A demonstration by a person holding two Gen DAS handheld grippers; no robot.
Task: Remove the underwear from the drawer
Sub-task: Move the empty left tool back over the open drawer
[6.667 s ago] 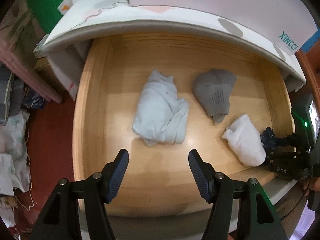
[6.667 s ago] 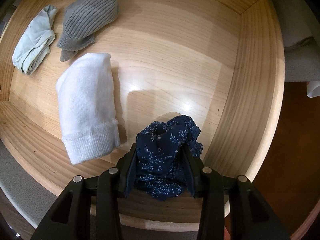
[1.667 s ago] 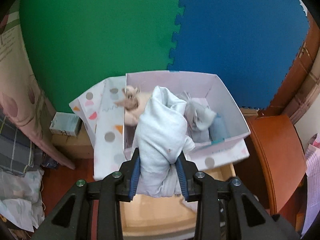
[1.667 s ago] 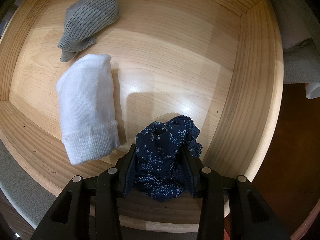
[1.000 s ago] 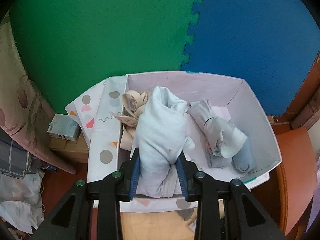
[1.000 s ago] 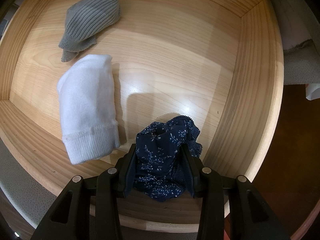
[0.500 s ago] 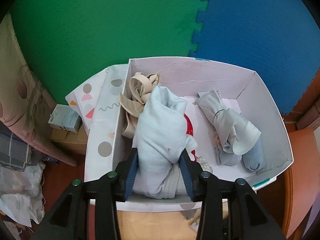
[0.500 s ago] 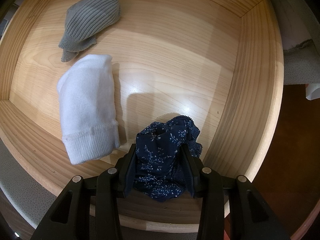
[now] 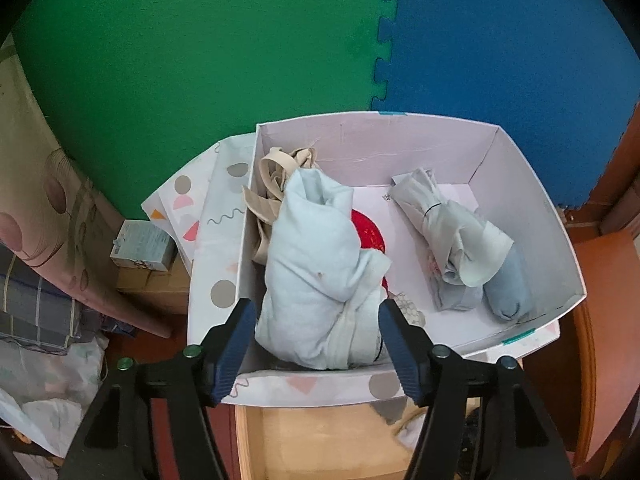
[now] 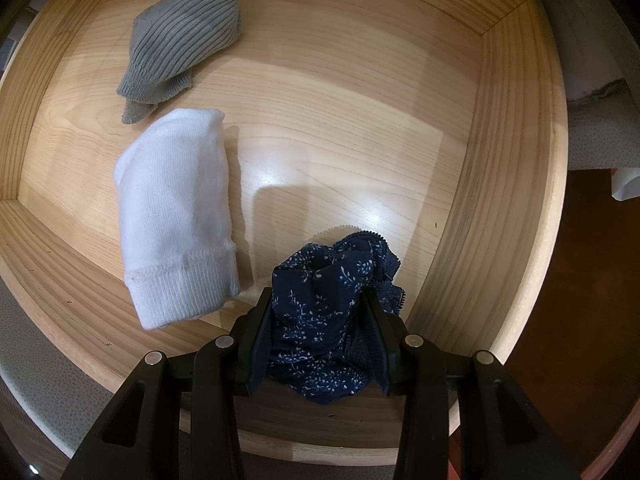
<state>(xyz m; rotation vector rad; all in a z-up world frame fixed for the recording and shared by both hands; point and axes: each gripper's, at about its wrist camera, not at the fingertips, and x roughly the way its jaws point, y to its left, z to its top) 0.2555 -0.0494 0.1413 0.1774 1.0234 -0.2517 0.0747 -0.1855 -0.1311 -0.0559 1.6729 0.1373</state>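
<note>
My left claw [image 9: 318,346] is opening around the pale blue crumpled cloth bundle [image 9: 316,268], whose long axis runs up-frame over the white cardboard box [image 9: 520,184], while my right claw [image 10: 318,332] grips the navy floral underwear [image 10: 324,304] at the lower right of the wooden drawer [image 10: 500,200].

place: home bedroom | cues: wooden drawer [image 10: 500,184] of socks [image 10: 176,208], foam wall mats [image 9: 200,60], bedding pile [image 9: 36,312]

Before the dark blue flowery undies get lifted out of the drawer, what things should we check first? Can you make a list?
1. Right gripper fingers pinch the navy floral underwear: ok.
2. Underwear still low in the wooden drawer: ok, not lifted yet.
3. White sock not caught in the fingers: ok.
4. Grey sock out of the way: ok.
5. Left gripper jaws opening, pale blue bundle inside the white box: ok.
6. Bundle fully settled: cannot tell.
</note>
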